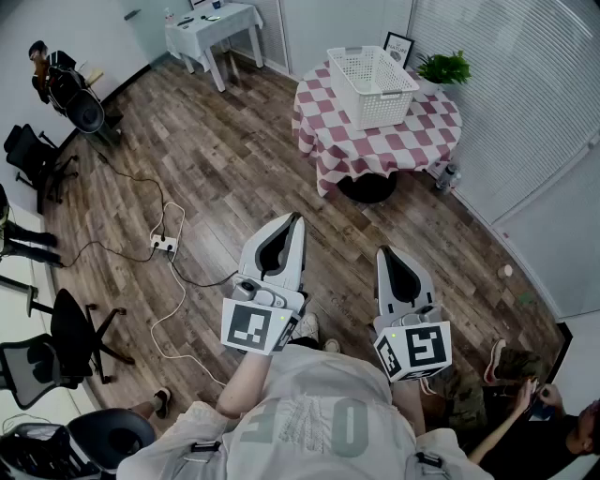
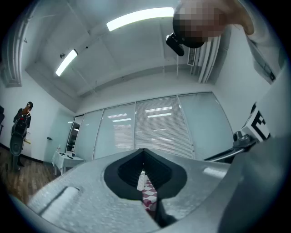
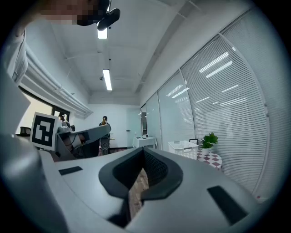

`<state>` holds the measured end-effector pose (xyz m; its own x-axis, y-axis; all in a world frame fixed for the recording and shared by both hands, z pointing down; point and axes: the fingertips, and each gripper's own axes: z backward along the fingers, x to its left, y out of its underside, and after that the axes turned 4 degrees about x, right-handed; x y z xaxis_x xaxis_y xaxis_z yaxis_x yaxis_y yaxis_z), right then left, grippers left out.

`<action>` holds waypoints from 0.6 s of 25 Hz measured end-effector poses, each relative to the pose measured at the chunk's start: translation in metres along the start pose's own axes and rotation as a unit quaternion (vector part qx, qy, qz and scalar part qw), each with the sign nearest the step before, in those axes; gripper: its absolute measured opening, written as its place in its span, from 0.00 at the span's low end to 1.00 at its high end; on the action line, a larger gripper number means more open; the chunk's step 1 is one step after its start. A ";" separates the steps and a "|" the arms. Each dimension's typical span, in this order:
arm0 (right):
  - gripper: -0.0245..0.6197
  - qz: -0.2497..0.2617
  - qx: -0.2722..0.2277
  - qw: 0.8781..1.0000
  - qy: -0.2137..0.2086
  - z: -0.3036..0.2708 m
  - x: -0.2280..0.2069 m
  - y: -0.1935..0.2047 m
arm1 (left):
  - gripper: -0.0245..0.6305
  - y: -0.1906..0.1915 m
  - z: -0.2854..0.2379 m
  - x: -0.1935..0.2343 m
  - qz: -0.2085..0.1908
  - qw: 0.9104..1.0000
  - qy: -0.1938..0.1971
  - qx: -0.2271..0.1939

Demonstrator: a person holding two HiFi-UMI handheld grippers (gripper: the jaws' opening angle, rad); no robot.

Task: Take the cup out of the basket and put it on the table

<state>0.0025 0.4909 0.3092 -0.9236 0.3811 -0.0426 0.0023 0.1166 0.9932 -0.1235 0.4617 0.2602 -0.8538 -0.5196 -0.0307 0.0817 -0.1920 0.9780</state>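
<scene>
A white slatted basket (image 1: 373,84) stands on a round table with a red-and-white checked cloth (image 1: 394,145), far ahead at the upper right. No cup shows; the basket's inside is hidden from here. My left gripper (image 1: 296,218) and right gripper (image 1: 385,251) are held side by side over the wood floor, well short of the table, both shut and empty. In the right gripper view the gripper (image 3: 144,154) points toward the basket (image 3: 184,147). Through the left gripper (image 2: 144,157) only a sliver of checked cloth (image 2: 149,196) shows.
A potted plant (image 1: 443,67) and a picture frame (image 1: 398,45) sit behind the basket. A bottle (image 1: 448,175) stands by the table's foot. A power strip with cables (image 1: 164,245) lies on the floor to the left. Office chairs (image 1: 70,337), a white desk (image 1: 211,23) and seated people line the room's edges.
</scene>
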 end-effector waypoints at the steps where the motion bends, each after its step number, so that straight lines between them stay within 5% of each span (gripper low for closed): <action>1: 0.05 0.001 -0.001 1.000 0.001 -0.001 0.000 -0.001 | 0.04 -0.001 -0.001 0.001 0.000 1.000 0.000 0.000; 15: 0.05 -0.013 -0.005 1.000 -0.006 -0.016 0.003 0.000 | 0.04 0.005 -0.006 0.016 0.004 1.000 0.002 0.007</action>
<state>-0.0065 0.4769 0.3104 -0.9189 0.3882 -0.0702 -0.0261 0.1176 0.9927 -0.1332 0.4474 0.2632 -0.8514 -0.5240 -0.0233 0.0812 -0.1756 0.9811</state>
